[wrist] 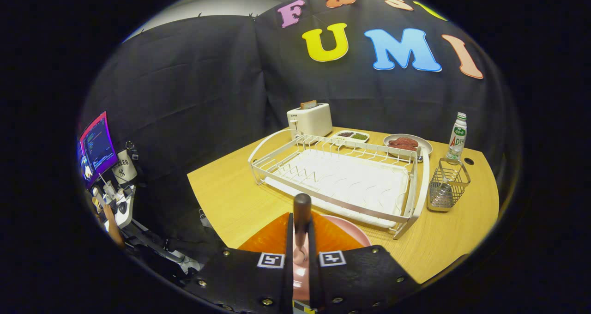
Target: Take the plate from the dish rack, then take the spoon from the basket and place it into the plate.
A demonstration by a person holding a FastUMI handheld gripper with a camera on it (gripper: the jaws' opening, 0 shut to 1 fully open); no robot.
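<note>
Gripping the spoon (302, 221) between both fingers, the claw (301, 254) is clenched on its handle, with the dark rounded end of the spoon rising upright just ahead of the fingertips and a paler, pinkish part showing down in the narrow gap between them. Directly under and just beyond the fingers lies the plate (351, 228), a pink rim curving out to the right of the spoon, with an orange surface (272, 240) spreading to the left of it; whether that orange is part of the plate or something lying on it I cannot tell. All of this sits on a wooden table (226, 198).

Just beyond the plate stands the dish rack (341, 180), a white wire frame over a white tray, its near corner close to the plate's rim. To the right of the rack, beside its end, stands the wire basket (447, 184), with something metallic low inside it that is too small to name.

Farther on, behind the rack, a white toaster (310, 120) stands with a slice poking from its slot. To its right come a small divided dish (352, 136) holding dark and green contents, then a round plate of red food (406, 143), then an upright bottle (457, 136) just behind the basket.

Far off to the left, below the table's level, a lit screen (97, 147) glows near a person's hand (107, 211).
</note>
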